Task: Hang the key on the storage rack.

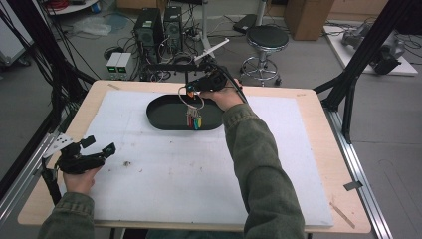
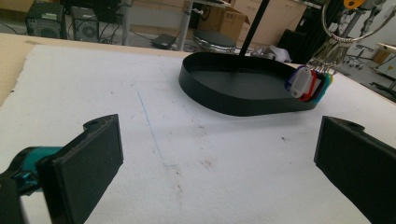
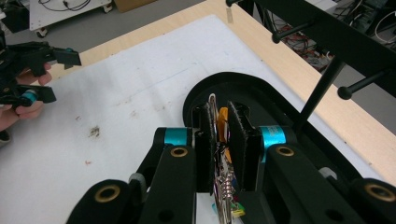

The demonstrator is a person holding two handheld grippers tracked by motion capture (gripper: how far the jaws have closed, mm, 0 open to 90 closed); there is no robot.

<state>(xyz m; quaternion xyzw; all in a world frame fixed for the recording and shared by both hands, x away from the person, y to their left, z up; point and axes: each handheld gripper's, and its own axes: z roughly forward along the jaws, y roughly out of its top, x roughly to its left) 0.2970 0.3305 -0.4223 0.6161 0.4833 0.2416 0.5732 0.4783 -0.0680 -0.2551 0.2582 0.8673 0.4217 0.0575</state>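
Dangling from a large metal key ring [image 1: 191, 98], a bunch of coloured key tags [image 1: 194, 121] is hanging over the near rim of the black oval tray [image 1: 164, 117]. The right gripper [image 1: 193, 89] is clamping that ring between its closed jaws, above the tray's far side. The tray is sitting on the white mat [image 1: 199, 174] covering the wooden table [image 1: 323, 139]. Near the mat's left edge, the left gripper [image 1: 97, 147] is resting with jaws spread wide, grasping nothing.
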